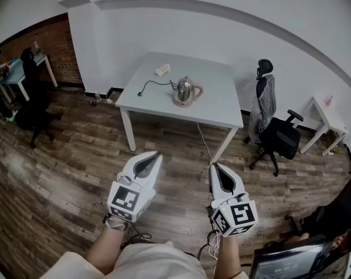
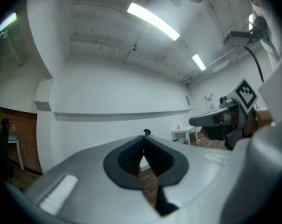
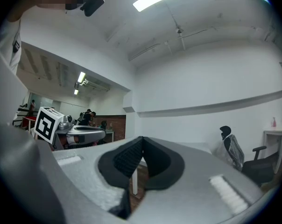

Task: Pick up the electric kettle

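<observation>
Long white ceiling strip lights [image 2: 153, 21] are glaring overhead in both gripper views, washing the pale walls [image 2: 122, 87] evenly. Fisheye distortion is bending straight wall lines and darkening every corner, while the near grey jaws are blurring softly.

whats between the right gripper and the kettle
In the head view: bare wood floor, then the white table's front edge and a cord hanging off it. The right gripper is shut and empty; the kettle sits on the table.
</observation>
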The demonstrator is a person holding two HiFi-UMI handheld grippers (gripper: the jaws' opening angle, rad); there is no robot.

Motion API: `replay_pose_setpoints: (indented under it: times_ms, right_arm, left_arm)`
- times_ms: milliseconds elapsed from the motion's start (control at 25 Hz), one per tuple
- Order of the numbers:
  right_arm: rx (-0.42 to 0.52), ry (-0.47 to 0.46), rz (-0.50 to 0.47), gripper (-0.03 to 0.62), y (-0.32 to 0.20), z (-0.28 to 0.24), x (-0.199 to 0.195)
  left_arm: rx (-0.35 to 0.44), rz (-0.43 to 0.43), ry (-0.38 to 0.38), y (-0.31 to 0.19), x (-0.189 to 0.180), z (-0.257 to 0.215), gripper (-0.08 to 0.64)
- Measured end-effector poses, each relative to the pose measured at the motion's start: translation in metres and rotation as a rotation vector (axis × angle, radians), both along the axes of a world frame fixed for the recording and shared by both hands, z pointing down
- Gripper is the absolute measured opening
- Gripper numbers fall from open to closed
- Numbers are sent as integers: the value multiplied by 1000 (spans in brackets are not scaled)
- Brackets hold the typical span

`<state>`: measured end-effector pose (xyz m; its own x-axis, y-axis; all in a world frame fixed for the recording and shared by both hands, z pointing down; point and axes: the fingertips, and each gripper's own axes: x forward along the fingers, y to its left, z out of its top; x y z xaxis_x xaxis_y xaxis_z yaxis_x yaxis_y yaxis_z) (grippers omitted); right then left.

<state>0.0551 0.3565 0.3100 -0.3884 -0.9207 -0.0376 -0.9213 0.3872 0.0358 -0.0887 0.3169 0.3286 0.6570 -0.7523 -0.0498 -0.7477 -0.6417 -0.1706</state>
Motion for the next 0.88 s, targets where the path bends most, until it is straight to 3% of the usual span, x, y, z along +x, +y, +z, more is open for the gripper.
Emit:
replay_pose_setpoints:
  times_ms: [200, 520, 880]
  right_arm:
    - [-28, 74, -36, 3, 6, 13, 1]
    - [-37, 68, -47, 3, 2, 14, 10]
    - [-48, 57, -49, 3, -16, 14, 15]
  left_arm:
    - [-19, -33, 17, 6, 3, 7, 8]
    - [-13, -63, 50, 8, 12, 3, 8]
    - [-26, -43, 35, -6, 19, 5, 8]
